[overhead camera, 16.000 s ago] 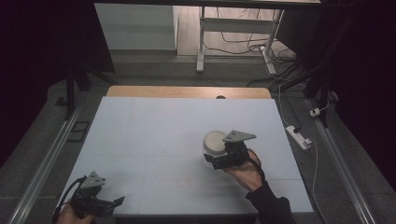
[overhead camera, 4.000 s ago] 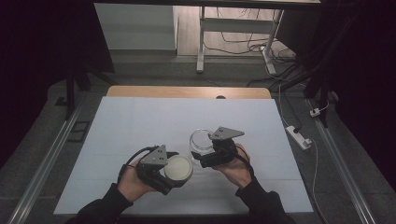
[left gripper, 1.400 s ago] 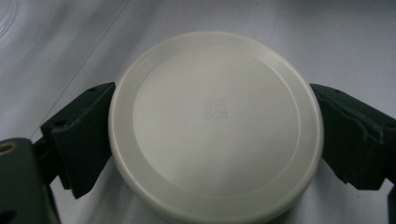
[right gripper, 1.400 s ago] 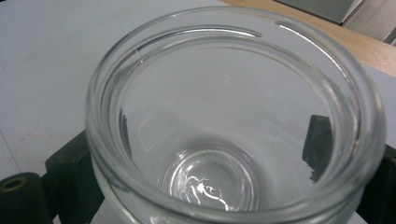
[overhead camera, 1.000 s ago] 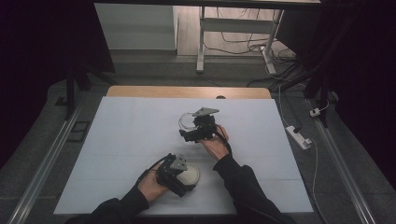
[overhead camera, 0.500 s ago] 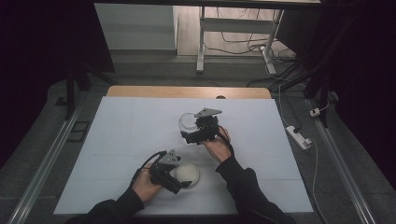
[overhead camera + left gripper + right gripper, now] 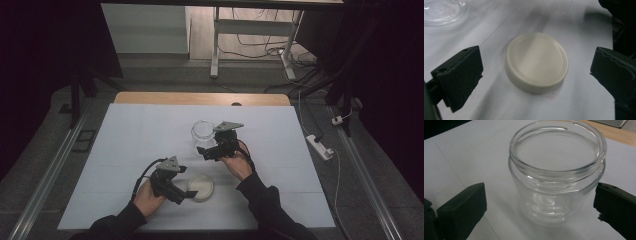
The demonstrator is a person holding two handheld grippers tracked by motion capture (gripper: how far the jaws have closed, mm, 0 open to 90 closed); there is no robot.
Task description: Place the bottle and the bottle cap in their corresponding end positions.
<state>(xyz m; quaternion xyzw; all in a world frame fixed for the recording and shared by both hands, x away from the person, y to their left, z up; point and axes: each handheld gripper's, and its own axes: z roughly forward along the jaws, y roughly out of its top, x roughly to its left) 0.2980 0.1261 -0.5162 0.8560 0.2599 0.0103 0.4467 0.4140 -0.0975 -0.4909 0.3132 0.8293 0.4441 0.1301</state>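
The glass jar stands upright and open-mouthed on the white table, toward the middle, with no lid on it and nothing visible inside. The cream lid lies flat on the table nearer the person, well apart from the jar. The left gripper sits low beside the lid; in the left gripper view its jaws stand wide apart on either side of the lid with clear gaps on both flanks, so it grips nothing. The right gripper is at the jar's near side; in the right gripper view its jaws are spread wider than the jar and touch no glass. Assessment: the lid is off and set down, and both pieces stand free of the grippers, so an opening job appears complete. If the jar is to be closed, the whole of it remains: gripping the lid, steadying the jar, seating and turning.
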